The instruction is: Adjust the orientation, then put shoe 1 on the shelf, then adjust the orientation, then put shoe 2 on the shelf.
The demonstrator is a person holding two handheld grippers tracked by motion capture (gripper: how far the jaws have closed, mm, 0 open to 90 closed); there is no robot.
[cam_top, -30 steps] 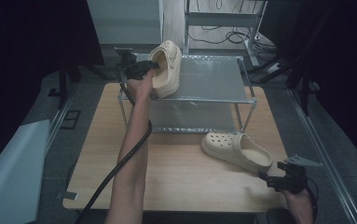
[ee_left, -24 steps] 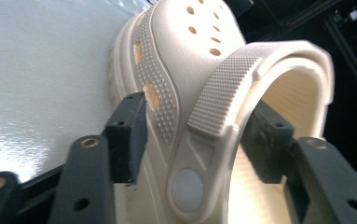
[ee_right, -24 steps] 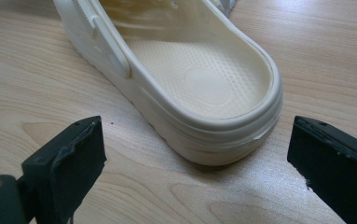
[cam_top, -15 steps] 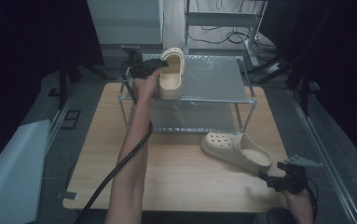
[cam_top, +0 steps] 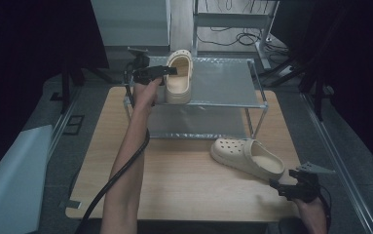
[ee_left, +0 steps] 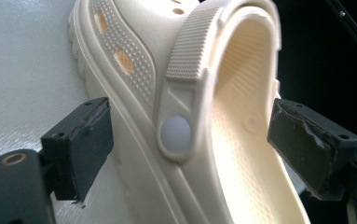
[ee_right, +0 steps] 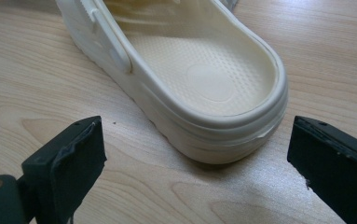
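A cream clog point(cam_top: 179, 78) lies sole down on the left end of a metal rack's top shelf point(cam_top: 223, 80). My left gripper point(cam_top: 167, 74) reaches it from the left. In the left gripper view, the jaws of the left gripper point(ee_left: 190, 140) have just been opening. The strap-side wall of that clog point(ee_left: 181, 93) stands between the pads point(ee_left: 80, 149), which do not touch it. A second cream clog point(cam_top: 250, 156) rests on the wooden table point(cam_top: 184, 180). My right gripper point(cam_top: 284, 180) is open just behind its heel point(ee_right: 213, 93), with the right gripper point(ee_right: 199, 172) not touching it.
The rack's lower shelf point(cam_top: 198, 122) sits beneath the top one, and its legs stand on the table's far half. Grey floor and a metal rail point(cam_top: 340, 165) run along the table's right side. A cable point(cam_top: 121, 170) trails from the left gripper along the forearm.
The clog at the rack was held tipped on its side; now it lies flat on the top shelf and the left jaws have opened off it. The right gripper has stayed put.
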